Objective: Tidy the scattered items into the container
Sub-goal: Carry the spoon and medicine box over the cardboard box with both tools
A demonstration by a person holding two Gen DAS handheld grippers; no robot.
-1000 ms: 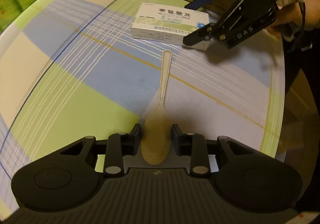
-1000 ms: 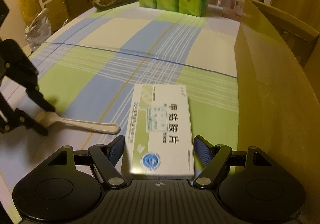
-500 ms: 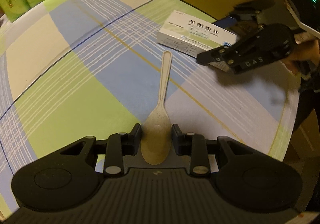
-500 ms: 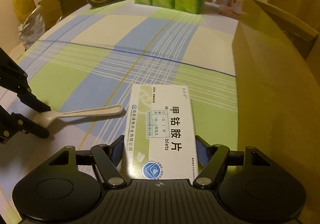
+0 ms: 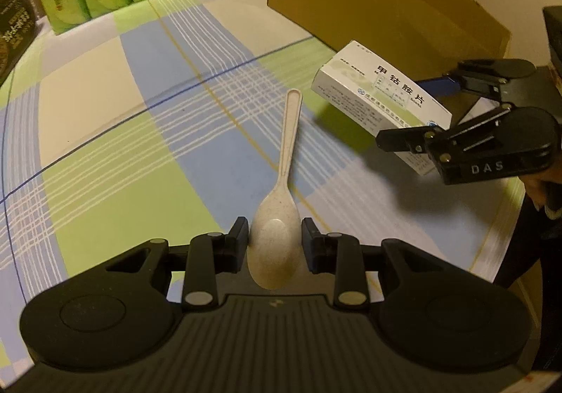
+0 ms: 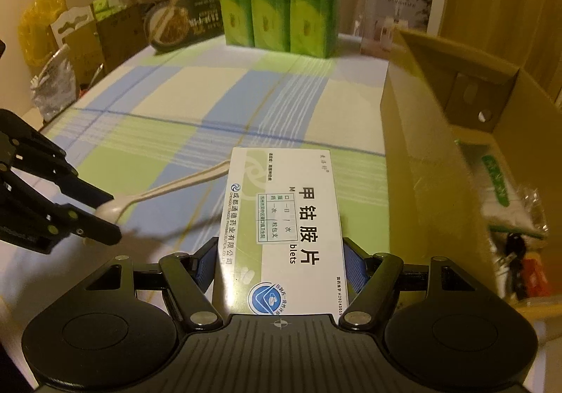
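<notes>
Readable stuff: the white medicine box [image 6: 281, 231] says 甲钴胺片 in big black characters, with "blets" printed beside them and 成都通德药业有限公司 running down its left side; the black right gripper [image 5: 421, 122] has "DAS" on its body; the white box at the back [image 6: 398, 11] shows "J10"; everything else is too blurry.

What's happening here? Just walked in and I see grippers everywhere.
A person is tidying a table with a gripper in each hand. The left gripper is shut on the bowl of a spoon, handle pointing forward. The right gripper is shut on a medicine box, held above the tablecloth beside the open cardboard box, which already holds a few items. Neither thing is in the box yet.
</notes>
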